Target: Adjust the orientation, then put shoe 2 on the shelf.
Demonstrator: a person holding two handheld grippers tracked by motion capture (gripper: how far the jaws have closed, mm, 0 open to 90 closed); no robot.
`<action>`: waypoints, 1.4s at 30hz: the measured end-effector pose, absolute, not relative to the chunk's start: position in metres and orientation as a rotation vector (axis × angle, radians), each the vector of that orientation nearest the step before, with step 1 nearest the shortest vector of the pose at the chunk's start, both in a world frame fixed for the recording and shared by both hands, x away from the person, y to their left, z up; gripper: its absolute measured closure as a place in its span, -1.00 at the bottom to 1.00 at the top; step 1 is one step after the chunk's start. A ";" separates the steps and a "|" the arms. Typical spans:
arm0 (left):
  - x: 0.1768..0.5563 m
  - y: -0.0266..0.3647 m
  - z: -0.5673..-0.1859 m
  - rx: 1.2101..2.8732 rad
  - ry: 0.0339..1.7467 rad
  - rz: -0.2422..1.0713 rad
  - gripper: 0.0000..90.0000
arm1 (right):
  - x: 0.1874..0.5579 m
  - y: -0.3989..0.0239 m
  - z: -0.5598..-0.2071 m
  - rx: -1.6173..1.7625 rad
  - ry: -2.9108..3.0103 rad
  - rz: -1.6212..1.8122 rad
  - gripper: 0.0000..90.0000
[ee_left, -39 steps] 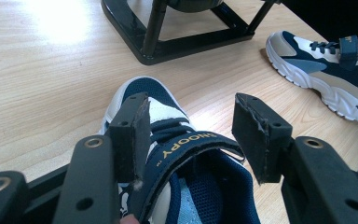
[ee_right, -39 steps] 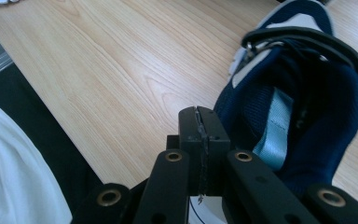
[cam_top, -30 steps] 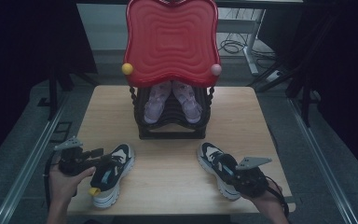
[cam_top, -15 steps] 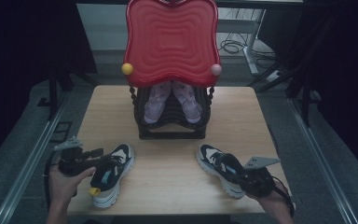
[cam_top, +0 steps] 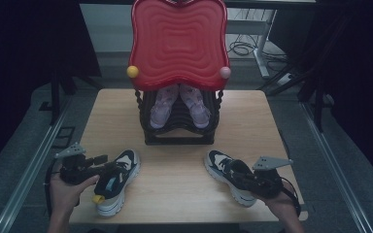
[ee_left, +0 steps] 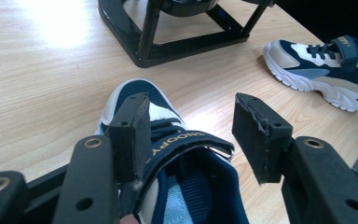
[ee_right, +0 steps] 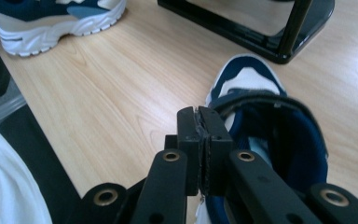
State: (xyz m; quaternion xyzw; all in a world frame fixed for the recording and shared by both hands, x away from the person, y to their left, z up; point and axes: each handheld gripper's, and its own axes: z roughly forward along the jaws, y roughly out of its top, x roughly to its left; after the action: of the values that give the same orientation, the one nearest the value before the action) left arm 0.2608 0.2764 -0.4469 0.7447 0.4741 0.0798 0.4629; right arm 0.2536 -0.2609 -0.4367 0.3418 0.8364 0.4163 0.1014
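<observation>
Your right gripper (ee_right: pixel 200 140), pinching its shoe's (ee_right: pixel 265 154) collar, shifted slightly; left gripper (ee_left: pixel 189 135) gaped above its shoe (ee_left: pixel 177 158) on the table (cam_top: pixel 175 179).

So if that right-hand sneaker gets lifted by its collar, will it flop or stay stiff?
The navy sneaker would probably hold its shape: its white sole looks thick and moulded. The padded collar may fold a little where the right gripper pinches its edge. It would likely hang toe-down, and seems light for its size.

Two navy-and-white sneakers (cam_top: pixel 116 178) (cam_top: pixel 229 175) lie apart on the table, toes toward the rack.
</observation>
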 end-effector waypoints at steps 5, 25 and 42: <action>0.260 0.278 -0.443 1.825 1.166 0.199 0.01 | 0.261 -0.266 -0.436 1.015 2.440 1.281 0.94; 0.236 0.294 -0.452 1.877 1.249 0.177 -0.02 | 0.282 -0.300 -0.433 1.148 2.287 1.339 0.24; 0.255 0.284 -0.478 2.000 1.312 0.170 0.19 | 0.288 -0.311 -0.442 1.219 2.258 1.317 0.18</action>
State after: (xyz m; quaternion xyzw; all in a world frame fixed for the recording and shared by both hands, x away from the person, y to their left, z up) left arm 0.2555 0.2837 -0.4775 0.7769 0.5098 0.0660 0.3635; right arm 0.2884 -0.3108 -0.4424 0.4192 0.7763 0.4529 0.1283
